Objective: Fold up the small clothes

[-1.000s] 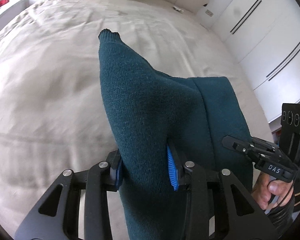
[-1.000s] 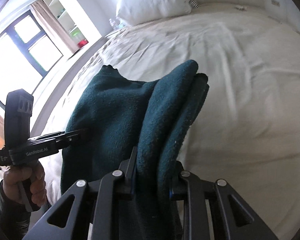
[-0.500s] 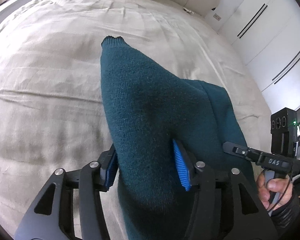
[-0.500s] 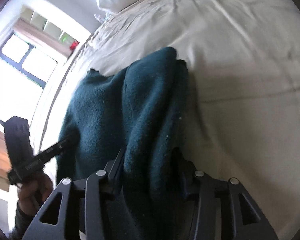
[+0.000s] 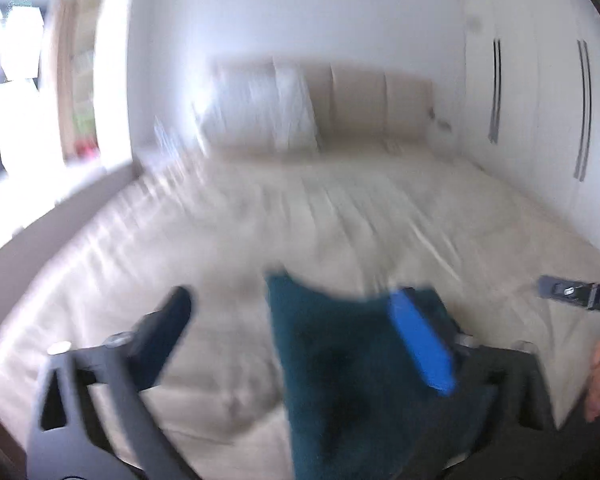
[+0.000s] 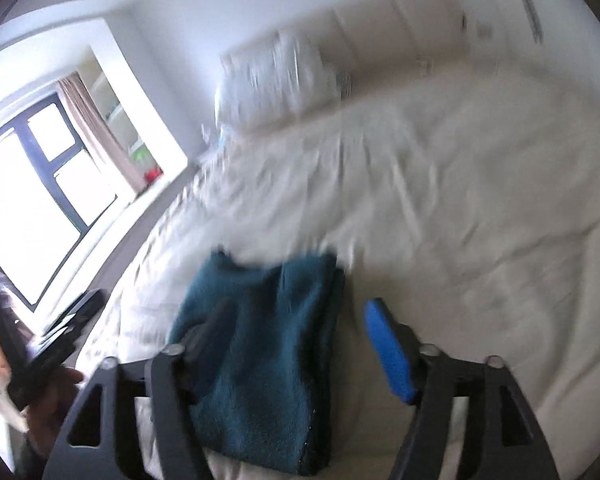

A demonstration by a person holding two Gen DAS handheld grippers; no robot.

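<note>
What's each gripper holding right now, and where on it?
Nothing. Left gripper and right gripper both have jaws open; the teal garment lies folded on the bed, unclamped.

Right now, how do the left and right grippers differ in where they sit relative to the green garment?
The left gripper has the green garment against its blue-padded finger, far from the dark one. The right gripper has the garment against its dark finger, clear of the blue pad. Both have open jaws over the bed, gripping nothing.
</note>
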